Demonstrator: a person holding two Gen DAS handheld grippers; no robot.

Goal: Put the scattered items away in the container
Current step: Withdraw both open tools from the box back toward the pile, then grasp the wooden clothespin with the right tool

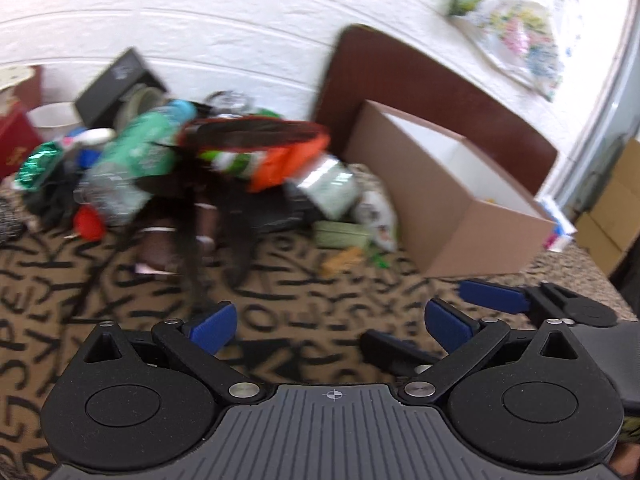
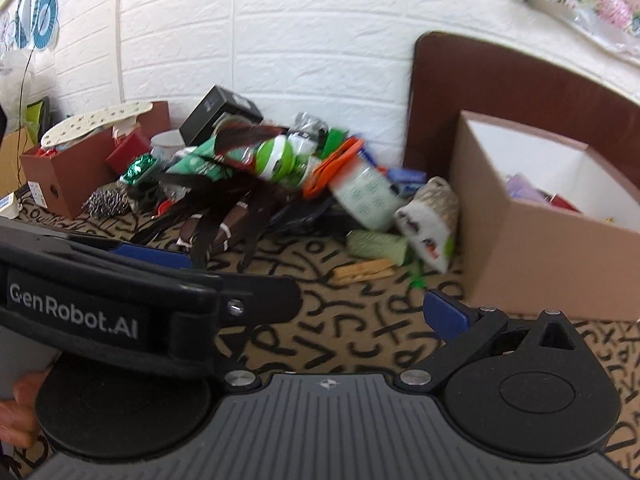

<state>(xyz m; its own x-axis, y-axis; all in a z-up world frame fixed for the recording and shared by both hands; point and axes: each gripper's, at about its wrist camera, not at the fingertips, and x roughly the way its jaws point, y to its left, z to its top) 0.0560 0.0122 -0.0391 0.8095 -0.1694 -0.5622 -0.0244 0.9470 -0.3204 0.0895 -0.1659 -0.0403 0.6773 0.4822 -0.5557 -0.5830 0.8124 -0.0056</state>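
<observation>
Barely begun: pile point(image 2: 280, 176) mostly unsorted.
Both grippers, left point(image 1: 332, 328) and right point(image 2: 320, 308), spread wide, holding nothing; box point(image 2: 540, 256) at two o'clock holds few items, heap at eleven remains.

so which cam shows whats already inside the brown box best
The right wrist view: it looks down into the brown box and shows purple and red items inside. The left wrist view shows mostly its white inner walls, contents nearly hidden.
</observation>
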